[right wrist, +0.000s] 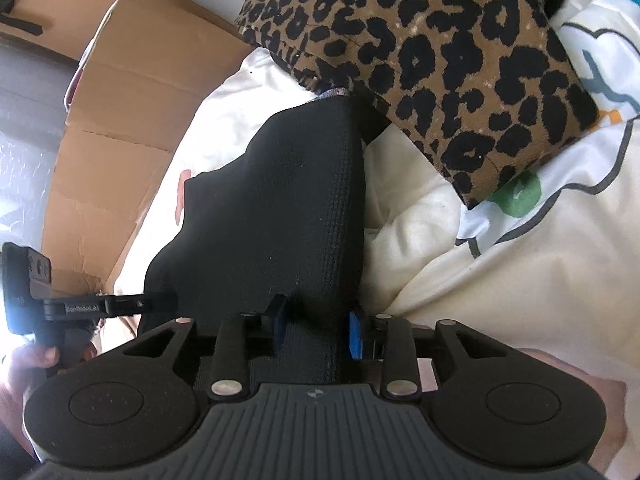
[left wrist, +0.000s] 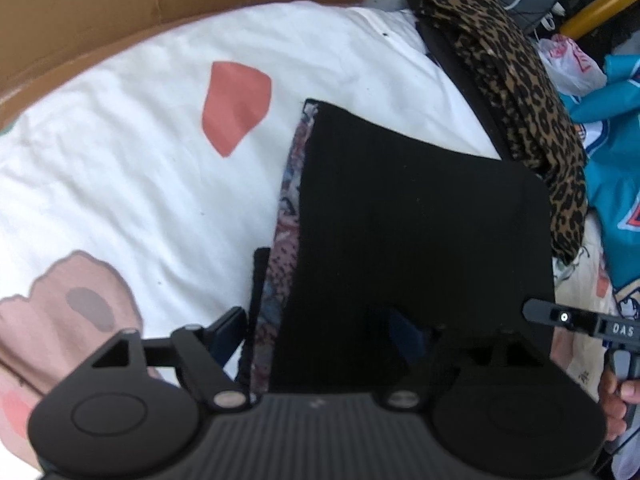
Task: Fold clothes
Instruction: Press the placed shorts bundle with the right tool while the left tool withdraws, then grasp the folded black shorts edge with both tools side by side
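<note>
Right wrist view: both grippers at the near edge of a black garment [right wrist: 280, 208] on the bed [right wrist: 460, 248].
Right gripper [right wrist: 316, 330] fingers clamp its near hem; left gripper [left wrist: 320, 332] fingers stand apart, one hidden by cloth; its long axis runs away from both.

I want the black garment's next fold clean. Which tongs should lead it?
Probably the right tongs: the black garment is bunched between their pads. The left tongs stand wide, with cloth draped across them and one finger lying bare beside the garment.

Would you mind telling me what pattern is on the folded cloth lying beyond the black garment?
Leopard print, black spots on brown; the right wrist view shows it best.
</note>
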A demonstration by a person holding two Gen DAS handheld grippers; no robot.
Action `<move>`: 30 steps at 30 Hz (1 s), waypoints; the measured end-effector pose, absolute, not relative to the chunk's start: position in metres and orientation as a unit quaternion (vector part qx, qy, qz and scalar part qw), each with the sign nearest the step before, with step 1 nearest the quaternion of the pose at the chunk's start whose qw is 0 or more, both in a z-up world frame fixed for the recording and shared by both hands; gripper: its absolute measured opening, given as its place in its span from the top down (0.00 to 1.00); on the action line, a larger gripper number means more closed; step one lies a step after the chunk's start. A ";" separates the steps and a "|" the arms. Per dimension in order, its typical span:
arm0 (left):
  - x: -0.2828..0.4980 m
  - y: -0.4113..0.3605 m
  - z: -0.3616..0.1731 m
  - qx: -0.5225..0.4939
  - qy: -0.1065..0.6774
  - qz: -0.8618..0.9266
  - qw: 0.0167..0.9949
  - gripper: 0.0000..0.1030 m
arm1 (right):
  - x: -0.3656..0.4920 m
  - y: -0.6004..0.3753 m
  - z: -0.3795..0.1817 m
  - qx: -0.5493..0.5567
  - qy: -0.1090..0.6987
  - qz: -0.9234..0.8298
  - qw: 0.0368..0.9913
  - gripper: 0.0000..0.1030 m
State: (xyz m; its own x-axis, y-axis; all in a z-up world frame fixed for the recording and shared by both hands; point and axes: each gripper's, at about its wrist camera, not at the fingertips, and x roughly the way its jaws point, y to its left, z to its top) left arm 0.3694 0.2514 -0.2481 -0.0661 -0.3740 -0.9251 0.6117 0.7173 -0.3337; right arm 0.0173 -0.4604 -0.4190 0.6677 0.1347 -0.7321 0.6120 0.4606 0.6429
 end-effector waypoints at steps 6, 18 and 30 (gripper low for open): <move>0.374 0.262 -0.252 0.052 0.635 -0.367 0.678 0.38 | 0.017 -0.462 -0.421 0.502 0.364 -0.152 0.770 0.69; 0.374 0.257 -0.256 0.061 0.637 -0.367 0.675 0.22 | 0.012 -0.461 -0.413 0.512 0.348 -0.148 0.771 0.64; 0.375 0.254 -0.260 0.053 0.634 -0.381 0.671 0.25 | 0.014 -0.458 -0.434 0.536 0.357 -0.136 0.753 0.71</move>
State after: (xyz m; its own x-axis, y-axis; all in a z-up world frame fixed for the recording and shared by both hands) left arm 0.3755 0.2544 -0.2601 -0.0928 -0.4445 -0.8910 0.5775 0.7049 -0.4118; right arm 0.0138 -0.4579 -0.4342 0.7083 0.1786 -0.6830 0.5869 0.3888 0.7102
